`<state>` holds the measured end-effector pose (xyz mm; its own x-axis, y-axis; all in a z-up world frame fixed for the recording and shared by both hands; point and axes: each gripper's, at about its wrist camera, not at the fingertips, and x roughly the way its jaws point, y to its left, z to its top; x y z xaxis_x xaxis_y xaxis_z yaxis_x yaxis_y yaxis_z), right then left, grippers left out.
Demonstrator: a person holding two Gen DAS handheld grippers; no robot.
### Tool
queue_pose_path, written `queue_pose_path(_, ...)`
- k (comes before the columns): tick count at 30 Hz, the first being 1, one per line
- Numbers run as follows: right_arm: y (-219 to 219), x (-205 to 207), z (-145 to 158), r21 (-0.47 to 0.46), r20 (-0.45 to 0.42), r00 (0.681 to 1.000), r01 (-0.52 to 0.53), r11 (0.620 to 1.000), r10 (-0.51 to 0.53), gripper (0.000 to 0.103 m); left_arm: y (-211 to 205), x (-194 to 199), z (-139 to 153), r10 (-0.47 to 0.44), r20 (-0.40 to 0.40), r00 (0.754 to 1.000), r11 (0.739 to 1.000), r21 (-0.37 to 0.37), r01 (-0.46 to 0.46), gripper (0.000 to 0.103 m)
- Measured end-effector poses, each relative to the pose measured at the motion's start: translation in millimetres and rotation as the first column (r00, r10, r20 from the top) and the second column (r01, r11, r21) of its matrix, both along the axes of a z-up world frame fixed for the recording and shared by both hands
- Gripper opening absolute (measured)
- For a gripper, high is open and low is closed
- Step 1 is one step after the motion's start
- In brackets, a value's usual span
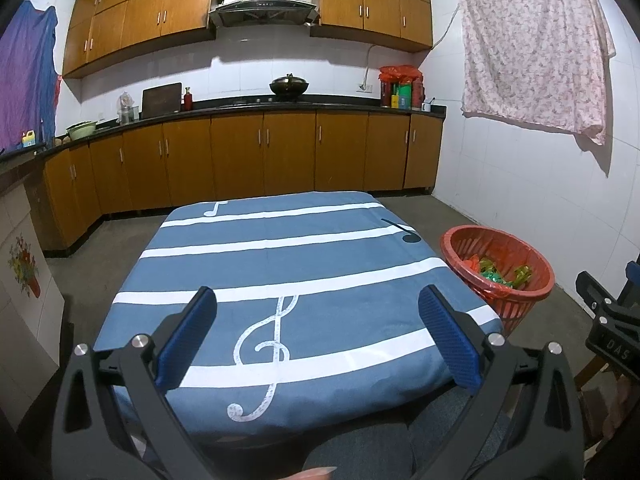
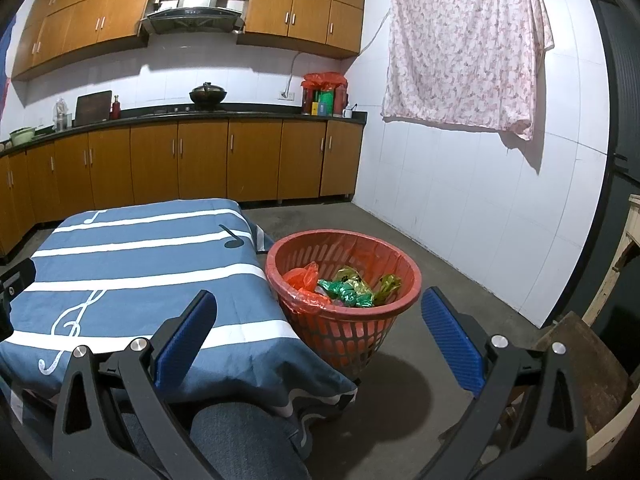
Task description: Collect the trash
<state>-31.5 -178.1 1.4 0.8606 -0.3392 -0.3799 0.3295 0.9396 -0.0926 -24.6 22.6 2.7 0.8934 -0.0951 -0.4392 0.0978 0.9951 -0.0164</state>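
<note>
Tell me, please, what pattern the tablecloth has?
Blue tablecloth with white stripes and musical notes, including a treble clef; clearest in the left wrist view.

Red slatted plastic basket (image 2: 343, 280) sits upright on the floor right beside the surface's corner, lined with a red bag, green and gold crumpled wrappers (image 2: 352, 286) piled inside.

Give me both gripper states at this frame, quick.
Left gripper: open, holding nothing, above the tablecloth.
Right gripper: open, holding nothing, facing the red basket.
</note>
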Motion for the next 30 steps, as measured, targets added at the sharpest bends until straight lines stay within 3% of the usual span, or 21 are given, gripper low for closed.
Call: queue_pose_path(30, -0.1, 0.2, 1.2, 0.000, -0.002, 1.000, 0.000, 1.000, 0.000, 0.101, 4.7, 0.5, -1.8, 0.004, -0.014, 1.000, 1.000, -0.008, -0.004, 0.099)
